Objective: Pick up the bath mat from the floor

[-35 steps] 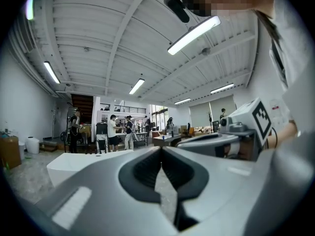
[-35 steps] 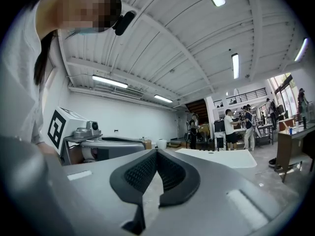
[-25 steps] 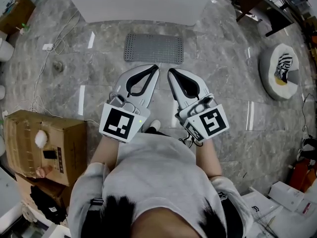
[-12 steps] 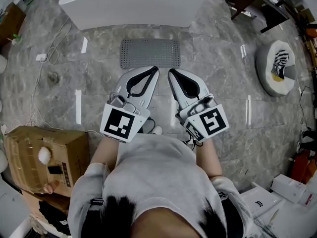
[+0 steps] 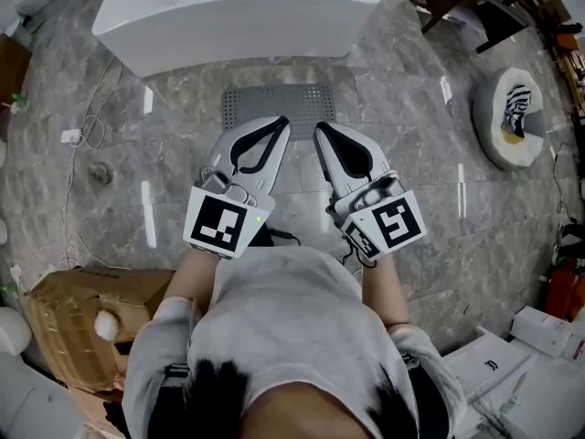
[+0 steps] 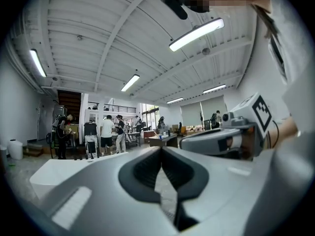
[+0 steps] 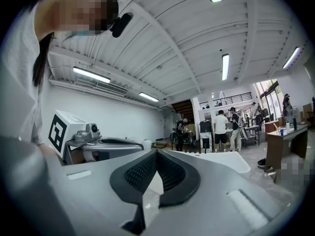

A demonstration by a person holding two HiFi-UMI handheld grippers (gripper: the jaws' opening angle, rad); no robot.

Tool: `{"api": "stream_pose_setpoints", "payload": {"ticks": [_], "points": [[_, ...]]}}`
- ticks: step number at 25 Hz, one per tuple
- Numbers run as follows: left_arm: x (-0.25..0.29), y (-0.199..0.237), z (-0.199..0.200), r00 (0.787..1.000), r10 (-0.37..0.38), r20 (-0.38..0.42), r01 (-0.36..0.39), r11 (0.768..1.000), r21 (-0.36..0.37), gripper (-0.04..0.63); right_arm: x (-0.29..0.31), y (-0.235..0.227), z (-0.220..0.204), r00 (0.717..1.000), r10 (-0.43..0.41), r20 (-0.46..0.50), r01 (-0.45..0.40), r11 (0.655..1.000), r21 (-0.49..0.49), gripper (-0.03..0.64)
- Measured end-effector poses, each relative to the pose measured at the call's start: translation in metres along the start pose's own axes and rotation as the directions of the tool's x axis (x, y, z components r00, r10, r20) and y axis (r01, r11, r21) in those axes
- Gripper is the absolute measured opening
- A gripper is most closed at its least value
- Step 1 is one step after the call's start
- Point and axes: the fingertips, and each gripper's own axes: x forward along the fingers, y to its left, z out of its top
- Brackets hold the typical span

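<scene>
Grey, perforated bath mat [image 5: 274,99] lies flat on the marble floor [image 5: 411,181], just beyond the fingertips, between them and the white tub [image 5: 238,12]. Left gripper [image 5: 286,120] and right gripper [image 5: 318,127] point level, side by side, fingers closed, gripping nothing.

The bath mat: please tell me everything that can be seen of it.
The bath mat is a grey rectangle with rounded corners, covered by a grid of small holes; it looks like rubber. It lies flat on the marbled floor, close before the white tub. The left gripper and right gripper hide its near edge.
</scene>
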Motion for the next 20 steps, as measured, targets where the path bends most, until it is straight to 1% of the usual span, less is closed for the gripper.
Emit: {"api": "stream_pose_setpoints", "payload": {"ticks": [4,9,15,20], "points": [[0.007,0.042,-0.005,1.000,-0.025,-0.004,0.025,1.000,0.002,0.000,0.035,-0.005,-0.001,0.999,-0.048,-0.001,0.048,0.999,0.010,0.000],[0.015,0.074,-0.013,0.999,-0.042,-0.014,0.042,0.999,0.005,0.000,0.060,-0.010,-0.005,0.996,-0.091,-0.011,0.091,0.996,0.027,0.002],[0.030,0.090,-0.020,0.999,-0.040,-0.019,0.040,0.999,-0.012,0.000,0.073,-0.021,-0.012,0.994,-0.100,-0.042,0.100,0.995,0.009,0.002],[0.053,0.097,-0.024,0.999,-0.023,-0.038,0.022,1.000,-0.021,0.000,0.084,-0.047,-0.014,0.995,-0.088,-0.048,0.090,0.996,0.031,0.002]]}}
